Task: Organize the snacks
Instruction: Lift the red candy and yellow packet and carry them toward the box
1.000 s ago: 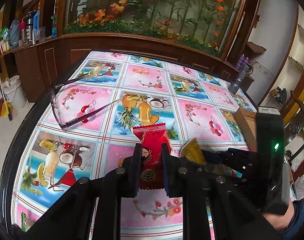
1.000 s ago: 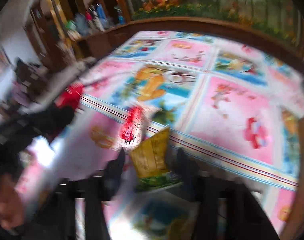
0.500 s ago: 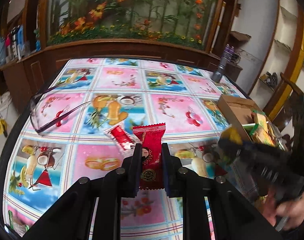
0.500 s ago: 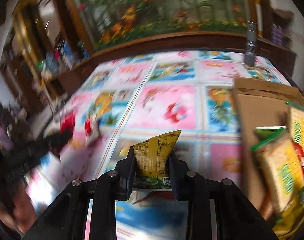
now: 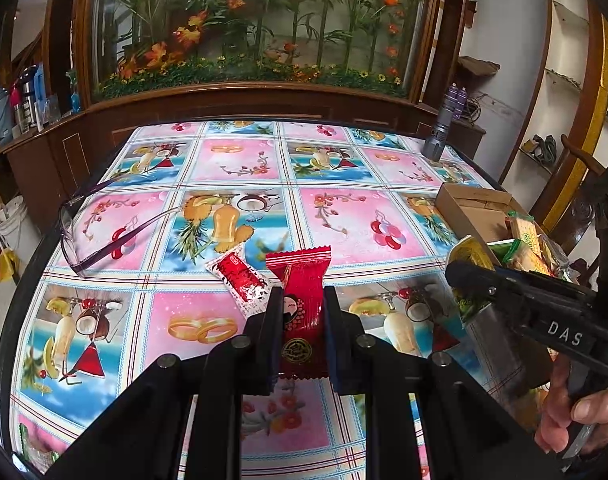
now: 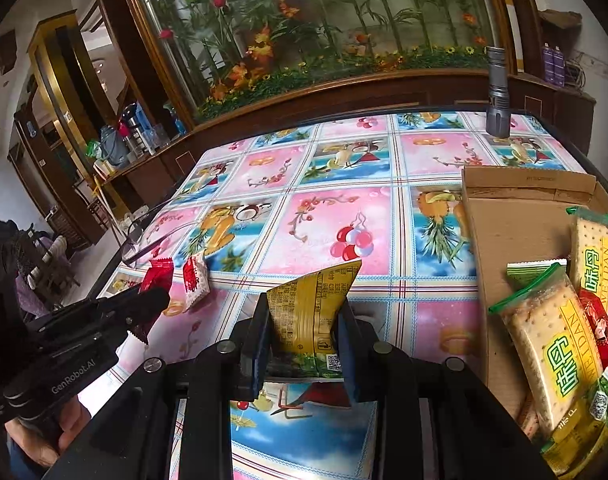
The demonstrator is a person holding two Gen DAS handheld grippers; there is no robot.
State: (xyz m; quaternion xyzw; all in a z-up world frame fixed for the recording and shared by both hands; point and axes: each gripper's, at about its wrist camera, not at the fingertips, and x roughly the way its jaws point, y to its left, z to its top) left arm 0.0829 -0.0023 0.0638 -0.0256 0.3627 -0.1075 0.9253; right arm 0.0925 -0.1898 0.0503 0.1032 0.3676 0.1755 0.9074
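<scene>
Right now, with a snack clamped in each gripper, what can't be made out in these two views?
- Cardboard box: its near and right sides are cut off by the edge of the right wrist view; in the left wrist view the right gripper covers it.
- Yellow packet: its front is turned away and its print is too small.
- Red packet: its lower end is hidden by the left gripper.

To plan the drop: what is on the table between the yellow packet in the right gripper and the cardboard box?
Nothing: in the right wrist view, only bare tablecloth lies between the yellow packet and the cardboard box.
</scene>
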